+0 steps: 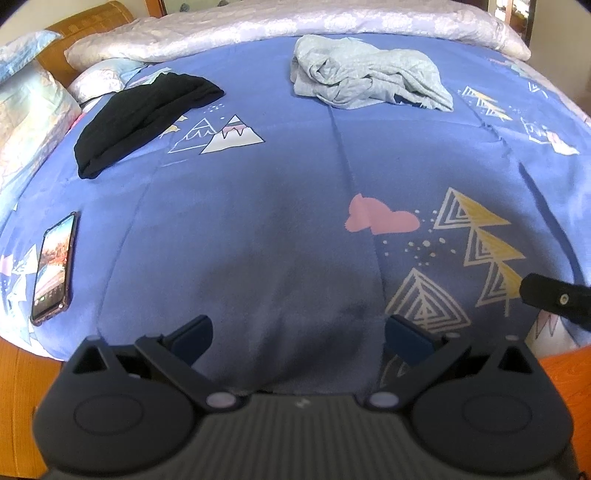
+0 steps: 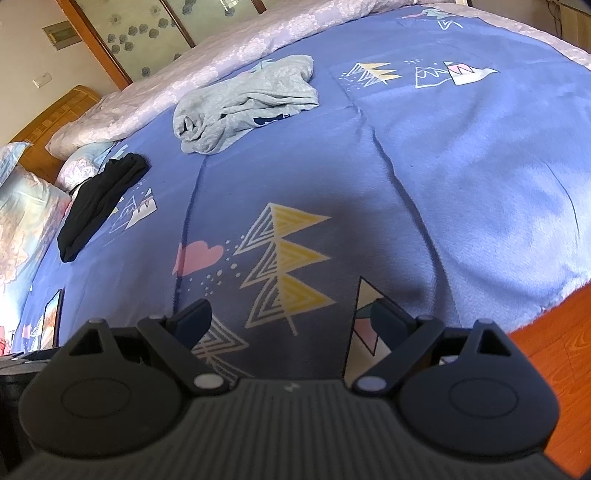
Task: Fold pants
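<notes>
A crumpled light grey pair of pants (image 1: pixel 365 75) lies at the far side of the blue patterned bedspread (image 1: pixel 277 206); it also shows in the right wrist view (image 2: pixel 243 103). A folded black garment (image 1: pixel 144 118) lies at the far left, also in the right wrist view (image 2: pixel 99 203). My left gripper (image 1: pixel 299 339) is open and empty, low over the near edge of the bed. My right gripper (image 2: pixel 291 325) is open and empty, also over the near edge, far from the pants. One of the right gripper's fingers (image 1: pixel 554 297) shows at the right of the left wrist view.
A phone (image 1: pixel 53 266) lies on the bedspread at the near left. Pillows (image 1: pixel 22 122) and a wooden headboard (image 1: pixel 92 18) are at the left. A rolled pale quilt (image 1: pixel 295 26) runs along the far side. Orange wooden floor (image 2: pixel 554 358) is below the bed's edge.
</notes>
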Demonstrator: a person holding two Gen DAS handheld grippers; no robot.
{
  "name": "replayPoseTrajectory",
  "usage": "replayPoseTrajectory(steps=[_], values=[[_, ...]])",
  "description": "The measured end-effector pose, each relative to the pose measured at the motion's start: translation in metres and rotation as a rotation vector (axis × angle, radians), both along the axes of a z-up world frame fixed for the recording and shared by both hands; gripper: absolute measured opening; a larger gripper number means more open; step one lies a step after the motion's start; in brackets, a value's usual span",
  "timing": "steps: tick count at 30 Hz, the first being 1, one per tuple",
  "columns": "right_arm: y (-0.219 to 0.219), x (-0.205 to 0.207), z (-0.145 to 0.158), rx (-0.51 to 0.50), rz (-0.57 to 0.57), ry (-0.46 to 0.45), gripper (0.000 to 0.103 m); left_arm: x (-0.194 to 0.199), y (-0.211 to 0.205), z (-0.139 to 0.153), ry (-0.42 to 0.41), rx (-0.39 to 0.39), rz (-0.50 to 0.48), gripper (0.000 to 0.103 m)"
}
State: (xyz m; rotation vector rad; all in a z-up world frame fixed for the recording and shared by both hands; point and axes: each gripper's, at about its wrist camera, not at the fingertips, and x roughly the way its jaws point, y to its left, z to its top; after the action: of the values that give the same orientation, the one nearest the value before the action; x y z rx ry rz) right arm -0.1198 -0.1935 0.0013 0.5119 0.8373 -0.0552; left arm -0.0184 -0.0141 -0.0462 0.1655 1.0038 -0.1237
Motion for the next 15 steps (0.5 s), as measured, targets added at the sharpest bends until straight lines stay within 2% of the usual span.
replayPoseTrajectory(steps=[15], values=[[0.004,0.0002,0.0036,-0.009,0.008,-0.004,0.095,-0.0014,0.0038,0.0051,-0.015,0.004,0.02,0.103]])
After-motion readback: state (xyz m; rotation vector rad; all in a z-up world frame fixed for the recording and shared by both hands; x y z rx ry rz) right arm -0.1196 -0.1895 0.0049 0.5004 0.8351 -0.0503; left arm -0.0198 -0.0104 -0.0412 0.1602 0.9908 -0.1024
